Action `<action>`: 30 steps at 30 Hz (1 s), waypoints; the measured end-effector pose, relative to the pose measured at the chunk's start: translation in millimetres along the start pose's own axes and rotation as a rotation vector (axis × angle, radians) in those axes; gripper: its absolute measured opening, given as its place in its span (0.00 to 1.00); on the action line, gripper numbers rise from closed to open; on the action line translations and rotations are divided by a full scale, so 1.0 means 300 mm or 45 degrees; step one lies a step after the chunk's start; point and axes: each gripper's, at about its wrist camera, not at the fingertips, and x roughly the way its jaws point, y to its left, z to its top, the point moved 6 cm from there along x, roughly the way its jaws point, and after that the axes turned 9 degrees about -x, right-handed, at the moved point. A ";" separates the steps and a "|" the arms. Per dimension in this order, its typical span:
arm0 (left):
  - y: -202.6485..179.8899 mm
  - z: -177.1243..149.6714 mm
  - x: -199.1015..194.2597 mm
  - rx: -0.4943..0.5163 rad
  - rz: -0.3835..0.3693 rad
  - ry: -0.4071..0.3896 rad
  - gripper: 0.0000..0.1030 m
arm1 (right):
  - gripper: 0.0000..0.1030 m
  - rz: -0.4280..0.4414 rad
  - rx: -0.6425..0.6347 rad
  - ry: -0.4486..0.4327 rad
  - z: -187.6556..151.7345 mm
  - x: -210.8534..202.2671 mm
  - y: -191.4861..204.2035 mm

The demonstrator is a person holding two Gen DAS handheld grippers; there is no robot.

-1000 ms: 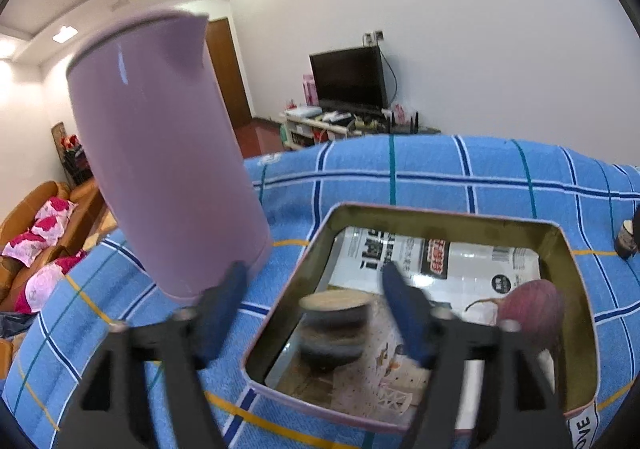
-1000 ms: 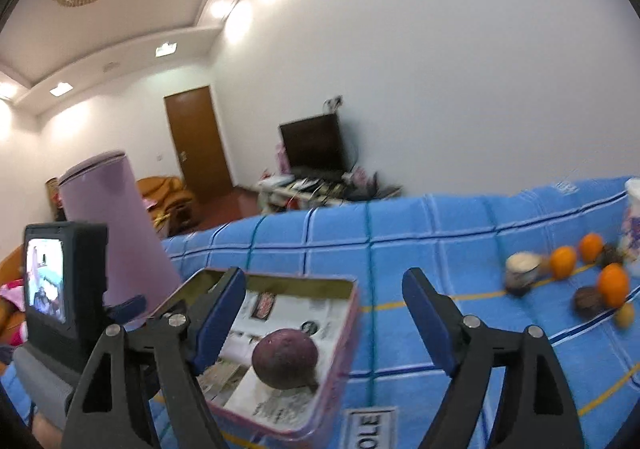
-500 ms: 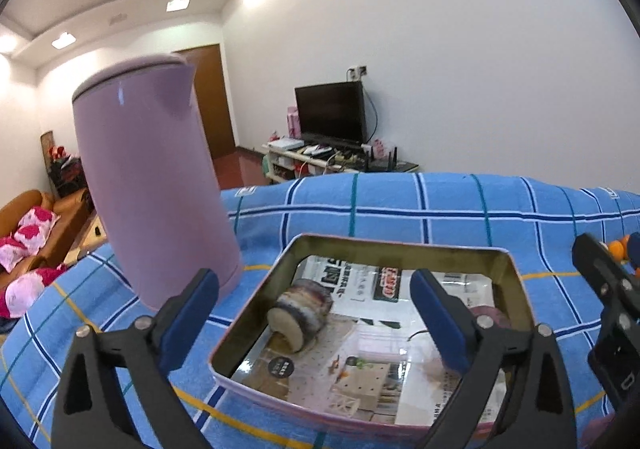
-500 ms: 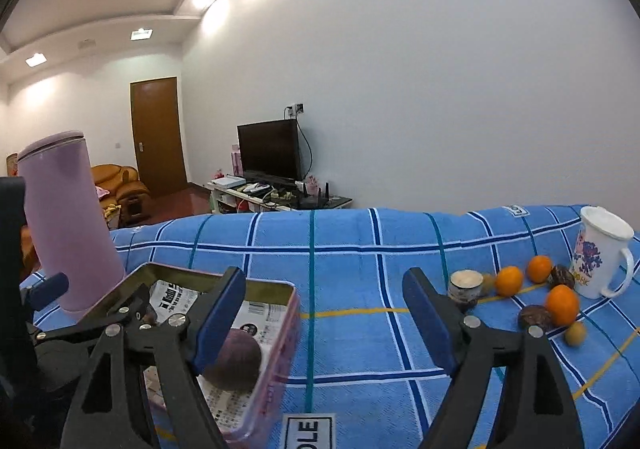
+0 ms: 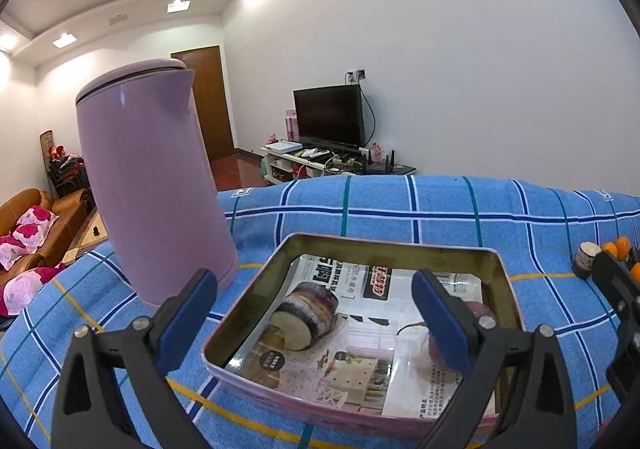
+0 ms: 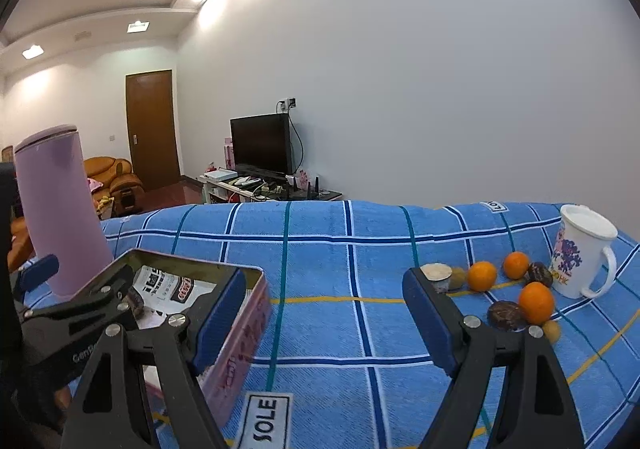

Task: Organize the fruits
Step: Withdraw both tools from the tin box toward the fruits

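Note:
A metal tin lined with printed paper sits on the blue checked cloth. In it lie a dark cut fruit piece on its side and a round purple fruit, half hidden by my finger. My left gripper hovers over the tin's near side, its jaws opening wide, and nothing touches the pads. My right gripper is open and empty over bare cloth, right of the tin. To its right are oranges, dark fruits and another cut piece.
A tall lilac kettle stands left of the tin, close to my left finger. A white printed mug stands behind the fruits at the far right. The cloth drops away at the back towards a TV stand.
My left gripper has spread its jaws and let go of the cut piece, which now lies in the tin. My right gripper has swung right, bringing the loose fruits and mug into view.

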 end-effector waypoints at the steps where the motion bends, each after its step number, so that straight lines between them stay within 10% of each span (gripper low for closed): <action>1: 0.001 -0.002 -0.002 -0.006 0.002 0.001 0.98 | 0.79 0.002 -0.010 -0.003 -0.002 -0.008 -0.004; 30: -0.138 -0.075 -0.130 0.052 -0.040 0.014 1.00 | 0.79 -0.009 -0.084 0.003 -0.063 -0.106 -0.197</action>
